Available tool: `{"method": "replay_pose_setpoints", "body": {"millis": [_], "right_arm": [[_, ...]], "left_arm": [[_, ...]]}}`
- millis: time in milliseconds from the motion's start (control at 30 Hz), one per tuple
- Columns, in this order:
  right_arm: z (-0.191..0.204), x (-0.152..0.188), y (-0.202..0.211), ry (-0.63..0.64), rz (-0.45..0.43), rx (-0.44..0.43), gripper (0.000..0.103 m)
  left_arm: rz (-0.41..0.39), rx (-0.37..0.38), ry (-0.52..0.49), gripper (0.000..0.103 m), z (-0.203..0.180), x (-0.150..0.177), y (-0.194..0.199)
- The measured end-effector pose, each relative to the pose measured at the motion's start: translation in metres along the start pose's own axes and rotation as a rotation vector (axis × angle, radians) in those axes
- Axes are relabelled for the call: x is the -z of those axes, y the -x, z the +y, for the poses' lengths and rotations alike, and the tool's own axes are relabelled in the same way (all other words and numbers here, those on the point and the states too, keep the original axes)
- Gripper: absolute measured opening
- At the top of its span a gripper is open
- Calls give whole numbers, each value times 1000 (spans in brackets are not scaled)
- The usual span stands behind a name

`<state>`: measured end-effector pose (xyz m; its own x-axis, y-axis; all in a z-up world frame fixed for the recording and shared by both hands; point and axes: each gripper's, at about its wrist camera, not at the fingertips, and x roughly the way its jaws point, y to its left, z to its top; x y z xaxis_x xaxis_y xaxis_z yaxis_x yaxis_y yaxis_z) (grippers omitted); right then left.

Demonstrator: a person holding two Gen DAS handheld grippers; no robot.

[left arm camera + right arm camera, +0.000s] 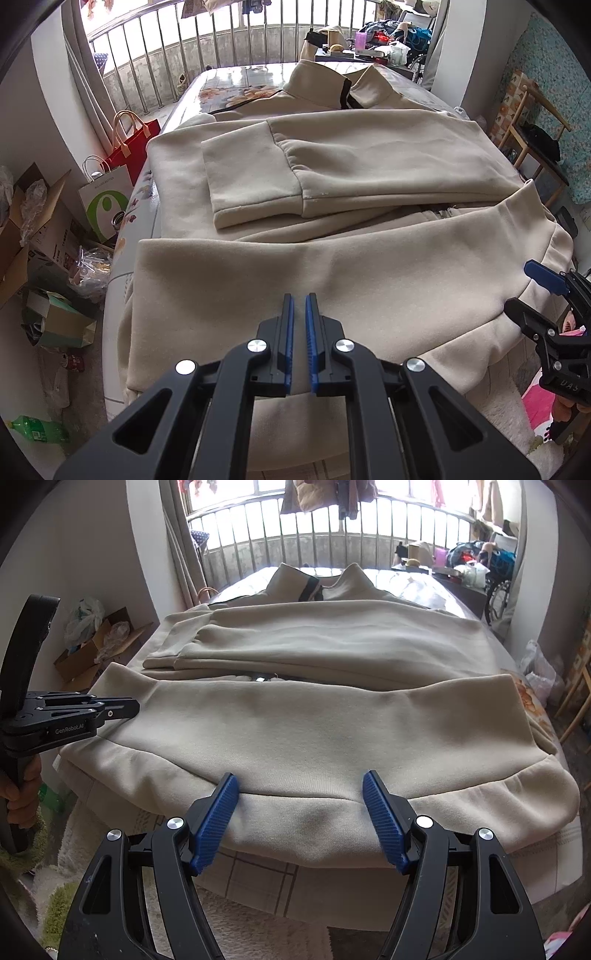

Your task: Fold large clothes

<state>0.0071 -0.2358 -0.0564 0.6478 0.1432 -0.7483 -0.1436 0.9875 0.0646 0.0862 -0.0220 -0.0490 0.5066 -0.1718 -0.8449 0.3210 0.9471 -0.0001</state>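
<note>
One large beige jacket is seen spread across a bed that fills the middle of both views, its collar lying toward the top of the frame near a metal railing. Both sleeves are folded inward across the body, and one cuff is shown at centre left of the left wrist view. The bottom hem has been laid at the near edge of the bed, in the lower half of each frame. The left hand-held gripper is shown at lower centre of its own view, its blue pads brought almost together with only a thin slit between them and no cloth clamped, poised just over the lower part of the jacket. The right hand-held gripper is held with its jaws well apart, the hem seen between and beneath the two blue pads, neither of which is pressed onto it. A red bag and a cardboard box are visible on the floor at the left of the left wrist view
</note>
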Motion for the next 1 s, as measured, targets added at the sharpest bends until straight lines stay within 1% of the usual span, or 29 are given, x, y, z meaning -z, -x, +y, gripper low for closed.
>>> {"method": "replay_pose_setpoints", "body": {"millis": [300,667,867,1000], "right_arm": [[0,1,0,13,-10,-14,67],[0,-2,-3,4,10,-19,67],[1,-6,-6,-4,35,-16,67],[1,-10,-9,-15,57,-9,67]], "left_arm": [[0,6,27,7,4,0,0],[-1,25,36,7,6,0,0],[-12,47,43,7,10,2,0],[-24,79,66,7,15,4,0]]}}
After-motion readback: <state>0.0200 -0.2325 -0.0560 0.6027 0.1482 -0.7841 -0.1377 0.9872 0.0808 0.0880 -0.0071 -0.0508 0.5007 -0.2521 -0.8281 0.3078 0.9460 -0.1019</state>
